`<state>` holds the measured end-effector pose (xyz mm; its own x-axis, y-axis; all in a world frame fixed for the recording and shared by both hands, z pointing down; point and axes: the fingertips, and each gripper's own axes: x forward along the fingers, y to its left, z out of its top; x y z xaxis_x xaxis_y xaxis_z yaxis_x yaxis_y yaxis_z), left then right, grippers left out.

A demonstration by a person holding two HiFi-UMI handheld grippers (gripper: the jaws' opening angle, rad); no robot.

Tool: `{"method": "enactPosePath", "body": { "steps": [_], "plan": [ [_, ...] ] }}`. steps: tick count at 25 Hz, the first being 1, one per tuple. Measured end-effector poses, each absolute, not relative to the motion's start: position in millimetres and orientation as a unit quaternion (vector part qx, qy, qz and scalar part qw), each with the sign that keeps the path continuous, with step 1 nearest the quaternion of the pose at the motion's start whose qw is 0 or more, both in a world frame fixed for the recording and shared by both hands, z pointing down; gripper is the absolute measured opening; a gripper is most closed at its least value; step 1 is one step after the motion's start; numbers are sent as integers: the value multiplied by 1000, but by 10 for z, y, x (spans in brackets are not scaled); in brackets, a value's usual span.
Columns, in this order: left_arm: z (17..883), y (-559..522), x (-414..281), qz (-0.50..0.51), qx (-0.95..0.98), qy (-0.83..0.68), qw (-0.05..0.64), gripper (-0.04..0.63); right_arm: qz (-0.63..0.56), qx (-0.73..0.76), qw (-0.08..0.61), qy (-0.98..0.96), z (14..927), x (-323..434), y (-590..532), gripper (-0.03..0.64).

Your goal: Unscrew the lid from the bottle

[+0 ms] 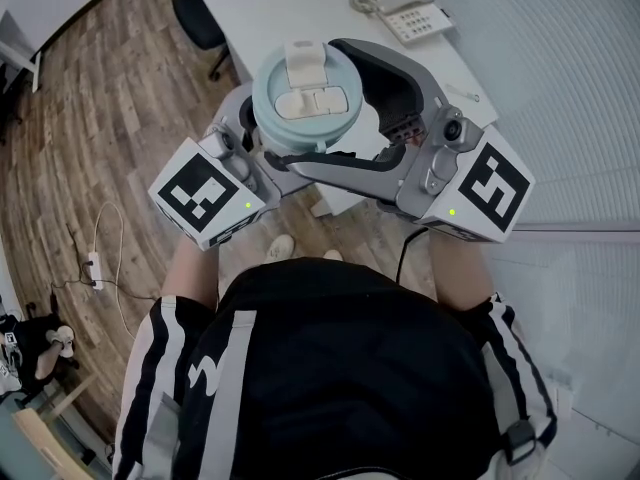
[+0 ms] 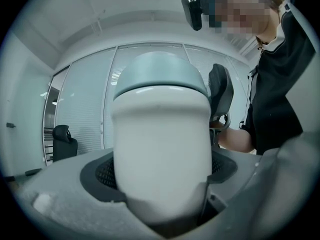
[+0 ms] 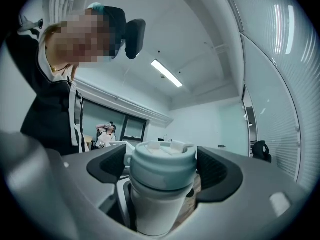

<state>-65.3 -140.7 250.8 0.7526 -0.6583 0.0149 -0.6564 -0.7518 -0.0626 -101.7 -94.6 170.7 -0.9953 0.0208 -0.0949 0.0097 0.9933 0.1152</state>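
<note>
Left gripper: jaws clamped on the white body of the bottle, which fills the gap between the dark ribbed pads. Bottle upright, held off any surface in front of the person's chest. Right gripper: jaws drawn in on the pale blue lid, one pad on each side, and both appear to touch it. Lid seated on the bottle; no gap shows at the seam in the right gripper view. White flip tab on top of lid. From the head view the lid hides the bottle body, and one dark jaw of the right gripper curves round the lid's right side. Marker cubes either side: left cube, right cube, each with a green light. Beneath them, the person's black top with white sleeve stripes. Further out: white table with desk phone, dark office chair, wood floor, power strip with cable.
</note>
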Motion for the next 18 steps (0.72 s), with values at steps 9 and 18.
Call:
{"method": "enactPosePath", "body": {
  "steps": [9,18],
  "plan": [
    [2454,-1361,-609,6,-942,334,6,456,45,28,52,997,1688,-937,-942,430],
    [2582,-1576,-772,-33,-863,498,81,456,16,-99,36,994,1755,-1203,-1187,472]
  ]
}}
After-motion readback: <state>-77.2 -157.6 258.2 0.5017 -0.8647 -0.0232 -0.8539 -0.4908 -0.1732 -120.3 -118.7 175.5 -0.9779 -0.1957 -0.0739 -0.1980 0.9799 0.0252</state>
